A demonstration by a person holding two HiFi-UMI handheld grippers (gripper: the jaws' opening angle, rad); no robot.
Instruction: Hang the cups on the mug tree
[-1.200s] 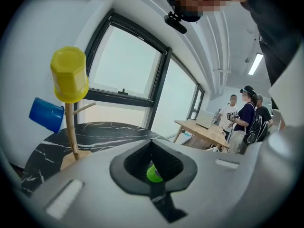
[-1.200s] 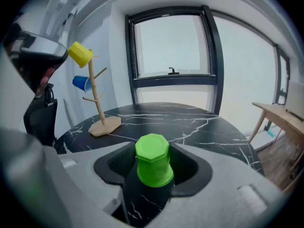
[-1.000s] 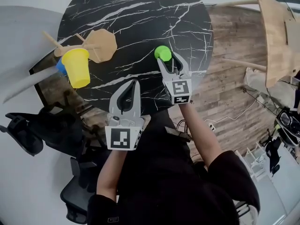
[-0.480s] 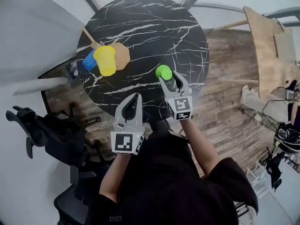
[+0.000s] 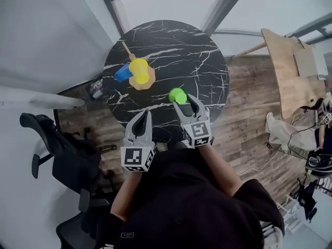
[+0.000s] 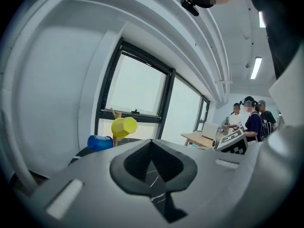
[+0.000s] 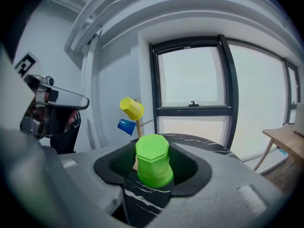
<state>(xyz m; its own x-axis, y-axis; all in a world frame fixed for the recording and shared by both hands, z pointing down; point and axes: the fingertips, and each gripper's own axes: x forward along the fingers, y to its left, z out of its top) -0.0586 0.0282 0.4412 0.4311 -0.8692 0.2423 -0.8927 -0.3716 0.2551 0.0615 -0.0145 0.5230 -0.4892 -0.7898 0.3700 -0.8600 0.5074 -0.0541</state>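
Cups, three: yellow (image 5: 138, 67), blue (image 5: 122, 73) on mug tree (image 5: 148, 80); green (image 5: 178, 95) in right tool (image 5: 184, 101).

We hold our left grey two-jaw gripper (image 5: 147, 114) out ahead, tilted slightly down, its jaws pressed together on nothing. Just to its right, our right grey two-jaw gripper (image 5: 182, 102) is clamped on a bright green faceted plastic cup (image 5: 178, 95) that pokes past the jaw tips.
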